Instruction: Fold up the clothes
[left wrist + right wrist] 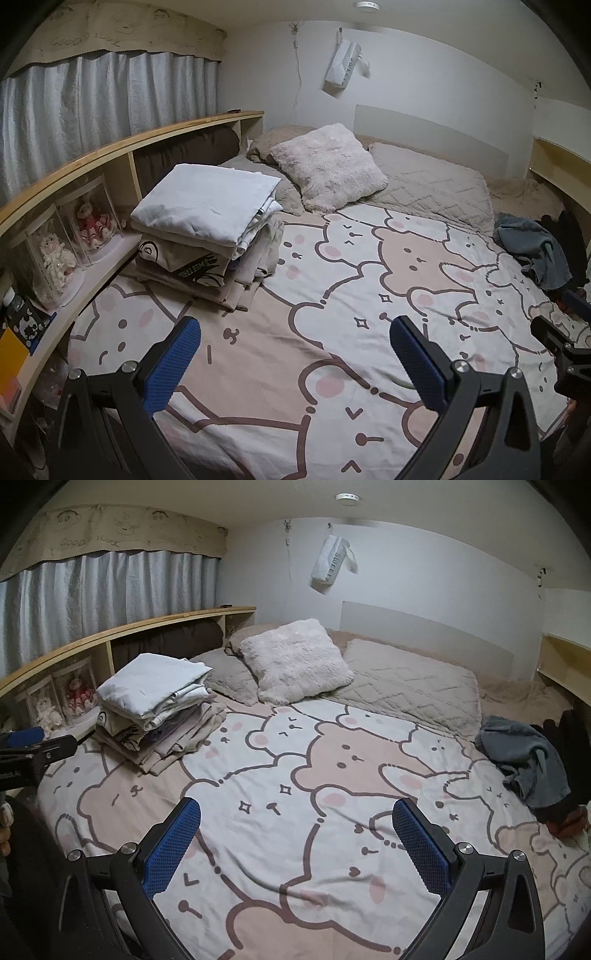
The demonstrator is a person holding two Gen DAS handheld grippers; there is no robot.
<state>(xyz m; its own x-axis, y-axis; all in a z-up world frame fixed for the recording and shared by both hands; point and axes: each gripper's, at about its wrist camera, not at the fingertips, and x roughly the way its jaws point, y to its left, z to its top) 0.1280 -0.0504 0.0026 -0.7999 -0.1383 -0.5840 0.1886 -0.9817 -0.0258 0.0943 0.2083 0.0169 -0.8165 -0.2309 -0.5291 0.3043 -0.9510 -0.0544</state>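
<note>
Two hand-held grippers hover over the bed, each with its blue-padded black fingers spread wide apart and nothing between them. The left gripper [295, 354] hangs above the pink and white bear-print blanket [332, 295], and the right gripper [295, 834] hangs above the same blanket [280, 775] a little further from the wooden shelf. In the left wrist view a black part of the right gripper shows at the right edge; in the right wrist view the left gripper's blue tip shows at the left edge.

Beyond the left gripper, on the blanket just beside the long wooden bedside shelf [110, 147], stands a neat stack of folded clothes [207, 229], white on top with beige and printed pieces beneath; it shows in the right wrist view too [155, 709]. Well apart from the stack, at the blanket's opposite side, lies a crumpled blue-grey garment [524, 760], unfolded, with dark clothing just beside it.

Behind the stack rests a fluffy white square cushion [328, 166], leaning on beige quilted pillows [428, 184]. Two clear cases with dolls [88, 221] sit in the shelf beside the stack.
</note>
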